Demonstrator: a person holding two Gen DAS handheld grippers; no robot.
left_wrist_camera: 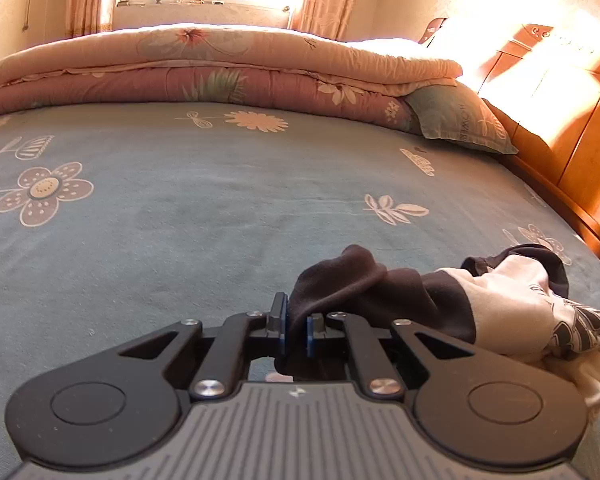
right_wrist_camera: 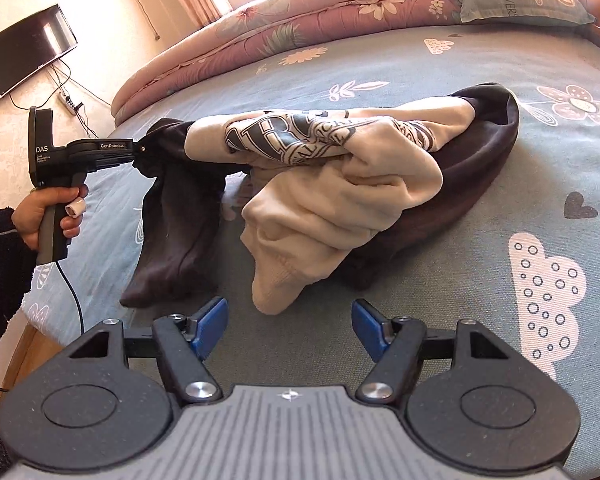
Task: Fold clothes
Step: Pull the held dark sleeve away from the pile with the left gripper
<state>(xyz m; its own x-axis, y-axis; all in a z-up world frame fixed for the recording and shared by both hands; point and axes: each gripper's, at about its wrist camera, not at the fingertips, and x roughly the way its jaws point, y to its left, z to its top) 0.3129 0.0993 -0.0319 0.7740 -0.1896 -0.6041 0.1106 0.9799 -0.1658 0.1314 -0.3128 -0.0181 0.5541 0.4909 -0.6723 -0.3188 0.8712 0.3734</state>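
Bed (right_wrist_camera: 440, 360) surface, covered by a blue-grey sheet with flower and cloud prints, fills most of both views. Folded pink floral quilt (left_wrist_camera: 220, 68) lies across the upper part of the left wrist view, with a blue-green pillow (left_wrist_camera: 460, 120) at its right end. Sweatshirt (right_wrist_camera: 340, 184), cream with a dark printed graphic and dark brown sleeves, lies bunched at the centre of the right wrist view. Left gripper (right_wrist_camera: 140, 152), at centre left of that view and held by a hand (right_wrist_camera: 48, 216), is closed on a dark sleeve (right_wrist_camera: 180, 216), which hangs from it, lifted off the sheet. Right gripper (right_wrist_camera: 288, 328), at the lower centre, stands wide apart and empty, just short of the cream cuff (right_wrist_camera: 276, 292).
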